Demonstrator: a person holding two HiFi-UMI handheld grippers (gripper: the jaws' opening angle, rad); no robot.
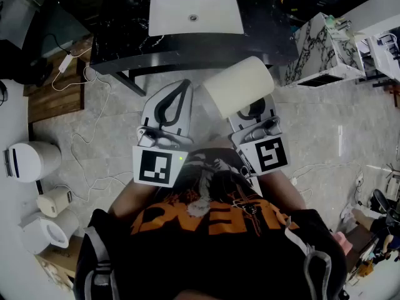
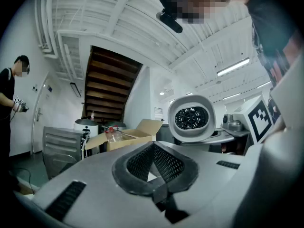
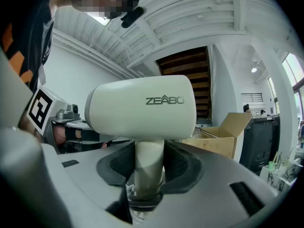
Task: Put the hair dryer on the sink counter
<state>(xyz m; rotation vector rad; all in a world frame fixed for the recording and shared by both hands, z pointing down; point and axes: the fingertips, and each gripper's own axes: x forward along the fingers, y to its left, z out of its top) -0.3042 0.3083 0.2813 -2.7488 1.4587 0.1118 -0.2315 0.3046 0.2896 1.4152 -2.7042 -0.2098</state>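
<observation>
A cream hair dryer (image 1: 240,87) stands upright in my right gripper (image 1: 253,112), whose jaws are shut on its handle (image 3: 148,167). Its body (image 3: 142,108) reads ZEABO in the right gripper view, and its rear grille (image 2: 191,118) shows in the left gripper view. My left gripper (image 1: 185,86) is beside it on the left, close to my chest, shut with nothing between its pads (image 2: 168,163). The black sink counter (image 1: 125,42) with a white basin (image 1: 195,14) lies ahead, beyond both grippers.
White appliances (image 1: 31,161) and loose white cables (image 1: 94,174) lie on the floor at the left. A marble-patterned block (image 1: 319,49) stands right of the counter. An open cardboard box (image 2: 128,137) and a standing person (image 2: 9,94) are across the room.
</observation>
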